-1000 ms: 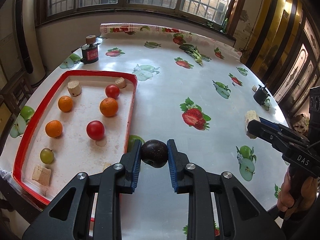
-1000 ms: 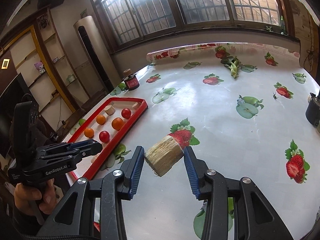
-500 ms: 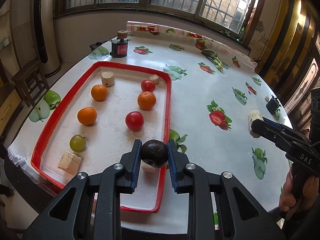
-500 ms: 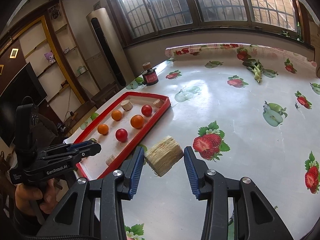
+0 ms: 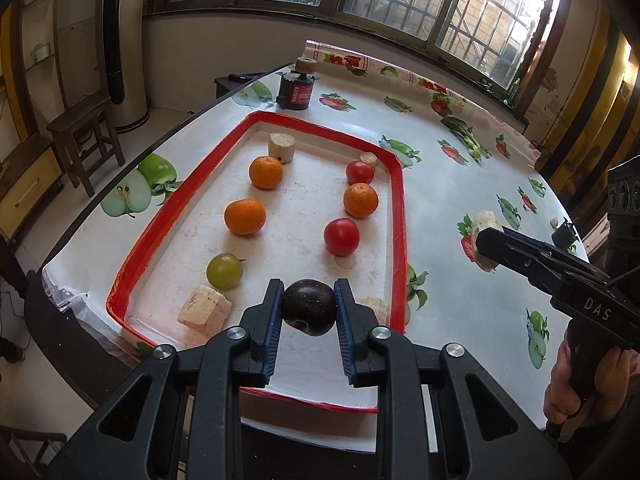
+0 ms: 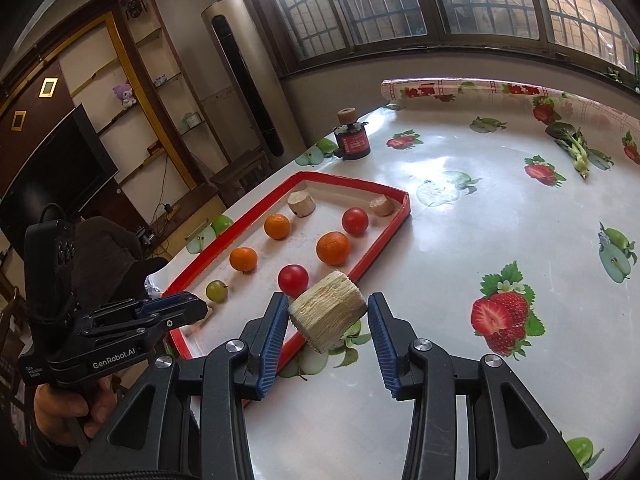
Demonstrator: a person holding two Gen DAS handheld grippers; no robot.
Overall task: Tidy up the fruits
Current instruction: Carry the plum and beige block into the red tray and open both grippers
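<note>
Only left view shows left claw [image 5: 308, 307] pinching dark plum [image 5: 308, 306], right view right claw [image 6: 328, 322] gripping cut pale chunk [image 6: 327, 322].

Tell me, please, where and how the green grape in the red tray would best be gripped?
Grip the green grape across its round middle, coming from above with one finger each side. Its stem points sideways, and the pale block sits close on the near side.

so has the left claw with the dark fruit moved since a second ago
Yes. The left claw, shut on the dark fruit, has moved from over the bare tablecloth beside the red tray to over the tray's near end, in the left wrist view.
</note>
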